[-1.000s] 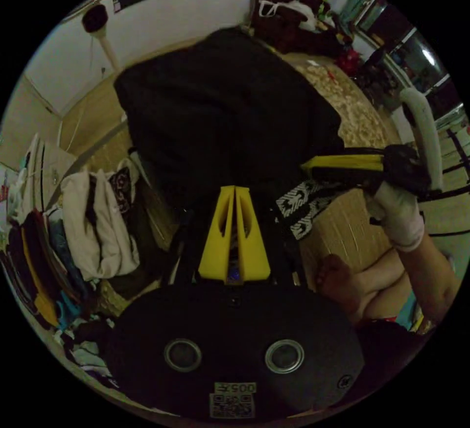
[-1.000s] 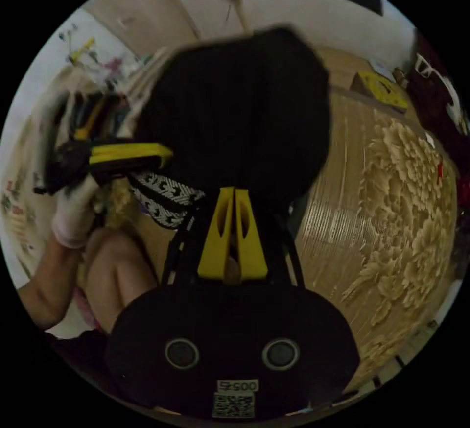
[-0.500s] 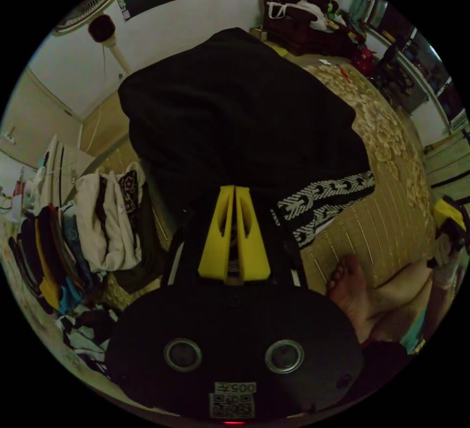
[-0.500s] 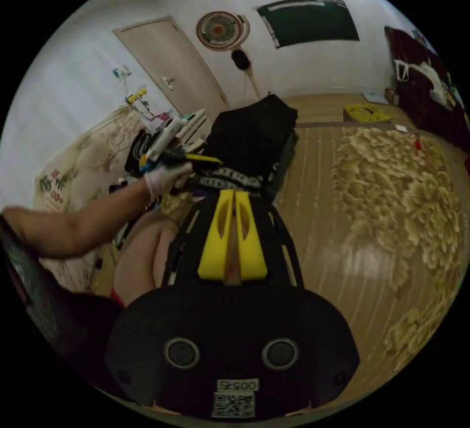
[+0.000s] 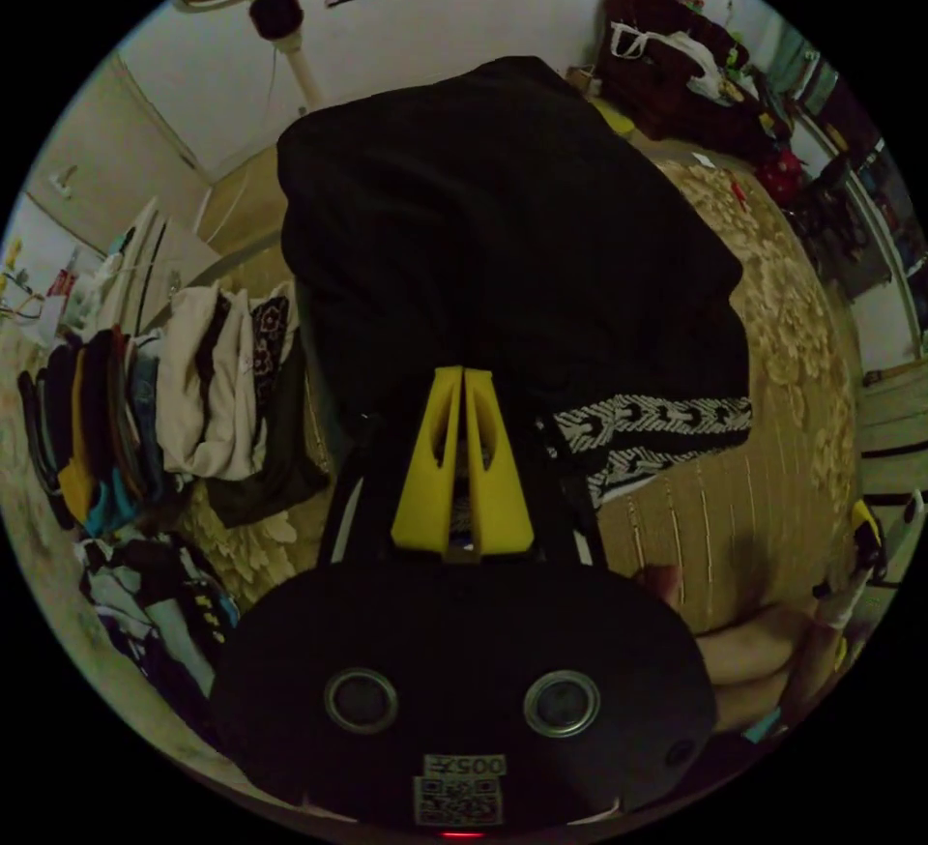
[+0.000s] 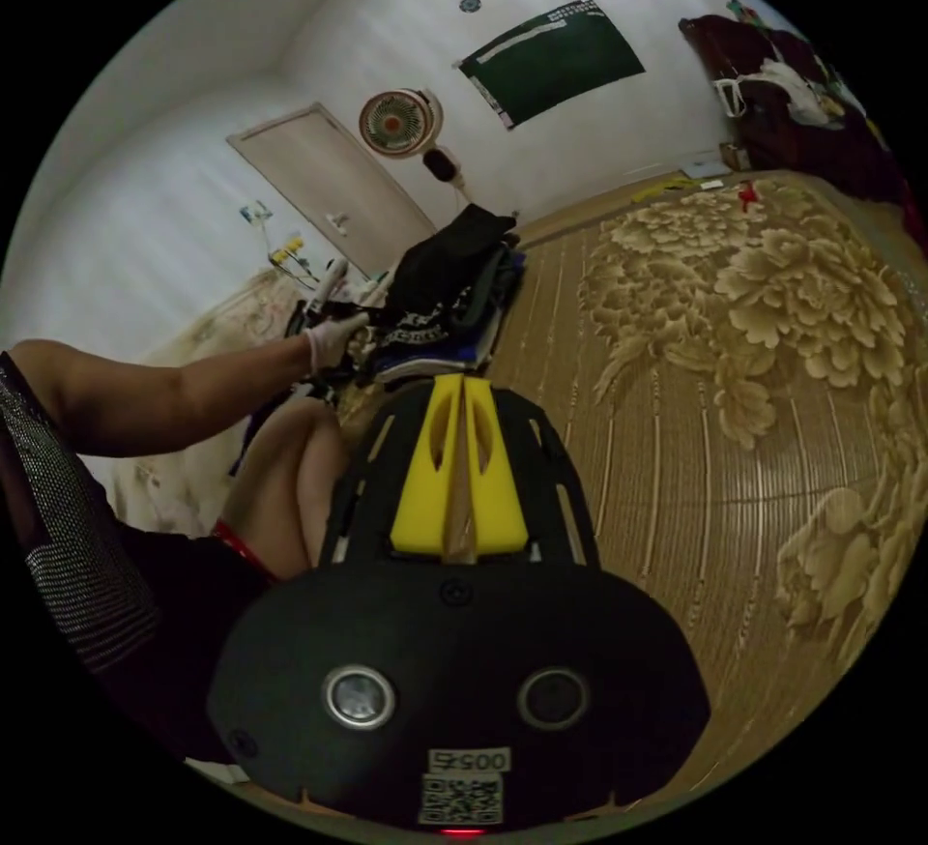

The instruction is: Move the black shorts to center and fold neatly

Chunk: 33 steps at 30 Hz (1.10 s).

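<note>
Beige peony-patterned matting [image 6: 735, 323] covers the floor where we work. Our left tool [image 5: 462, 376] has its yellow jaws pinched together on the black shorts [image 5: 503, 236], which hang from it near the mat's edge beside the pile of clothes [image 5: 193, 400]. Our right tool [image 6: 460, 386] hovers over open matting, jaws together and holding nothing, well apart from the shorts.

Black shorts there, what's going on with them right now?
A person is lifting the black shorts by the patterned waistband with the left hand-held gripper, its jaws closed on the fabric. The right hand-held gripper is shut on nothing, over the flowered mat. Nothing is folded yet.
</note>
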Each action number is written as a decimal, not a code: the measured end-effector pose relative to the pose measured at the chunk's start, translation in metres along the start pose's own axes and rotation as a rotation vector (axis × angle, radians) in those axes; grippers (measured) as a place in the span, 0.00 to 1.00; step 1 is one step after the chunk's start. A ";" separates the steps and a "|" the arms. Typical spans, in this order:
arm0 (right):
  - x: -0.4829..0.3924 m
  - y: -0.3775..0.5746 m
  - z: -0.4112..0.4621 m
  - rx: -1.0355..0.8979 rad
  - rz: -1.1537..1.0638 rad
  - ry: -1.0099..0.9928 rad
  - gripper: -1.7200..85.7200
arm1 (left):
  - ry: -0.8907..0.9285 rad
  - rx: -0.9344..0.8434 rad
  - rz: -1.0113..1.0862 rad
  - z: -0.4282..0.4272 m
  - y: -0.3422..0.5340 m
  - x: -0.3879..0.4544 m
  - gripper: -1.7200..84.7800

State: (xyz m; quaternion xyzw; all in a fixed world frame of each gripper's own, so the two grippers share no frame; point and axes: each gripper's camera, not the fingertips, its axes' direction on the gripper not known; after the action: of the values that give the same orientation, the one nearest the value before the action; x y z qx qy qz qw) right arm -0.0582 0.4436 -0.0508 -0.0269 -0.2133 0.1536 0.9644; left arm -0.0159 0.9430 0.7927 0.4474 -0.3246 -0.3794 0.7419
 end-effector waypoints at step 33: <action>-0.247 0.113 0.228 -0.336 -0.354 -0.148 0.01 | -0.508 0.374 -0.260 -0.116 0.586 -0.247 0.12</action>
State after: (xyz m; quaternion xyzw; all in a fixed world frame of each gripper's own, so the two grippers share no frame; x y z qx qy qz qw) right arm -0.3987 0.4723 0.0430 -0.1378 -0.3071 -0.0538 0.9401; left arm 0.1154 1.3846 1.2463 0.5047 -0.5033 -0.5040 0.4877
